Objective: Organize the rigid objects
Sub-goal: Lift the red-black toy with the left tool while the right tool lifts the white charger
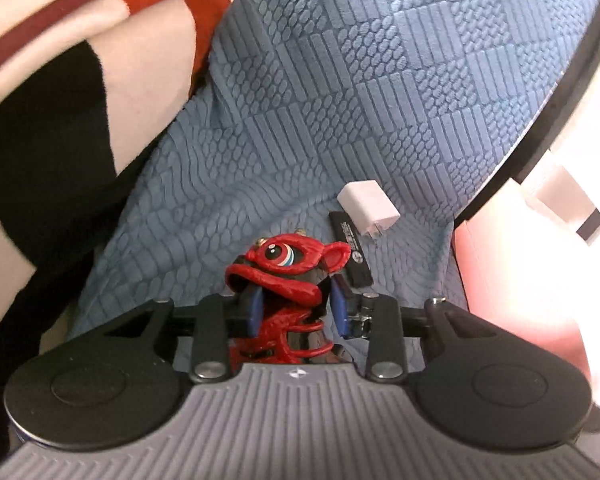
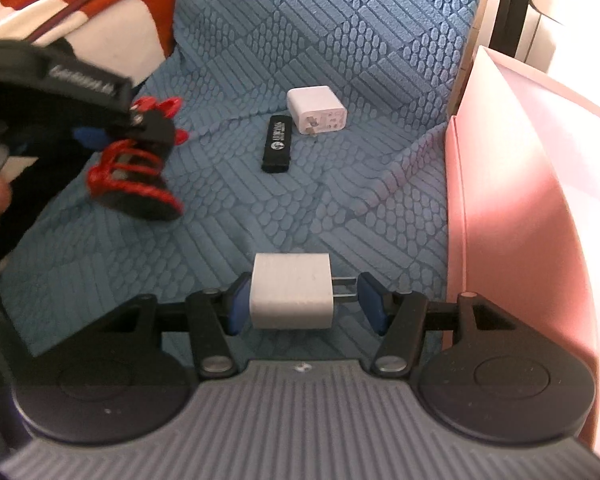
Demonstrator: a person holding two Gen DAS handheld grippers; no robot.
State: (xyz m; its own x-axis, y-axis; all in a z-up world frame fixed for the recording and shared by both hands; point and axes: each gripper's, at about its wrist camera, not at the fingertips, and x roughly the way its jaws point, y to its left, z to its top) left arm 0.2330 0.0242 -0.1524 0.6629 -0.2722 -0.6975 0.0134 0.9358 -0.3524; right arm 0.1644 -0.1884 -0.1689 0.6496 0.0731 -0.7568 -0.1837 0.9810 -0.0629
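Observation:
My left gripper (image 1: 296,312) is shut on a red dragon figurine (image 1: 288,268) and holds it above the blue textured cloth (image 1: 340,100); it also shows in the right wrist view (image 2: 136,168) at the left. My right gripper (image 2: 304,300) is shut on a white charger plug (image 2: 290,296), its prongs against the right pad. A second white charger (image 2: 318,110) and a black lighter (image 2: 278,143) lie on the cloth ahead; both also show in the left wrist view, the charger (image 1: 368,204) next to the lighter (image 1: 350,248).
A pink box (image 2: 520,200) stands along the right edge of the cloth. A red, white and black blanket (image 2: 80,12) lies at the far left. A dark frame edge (image 1: 560,80) borders the cloth at the right.

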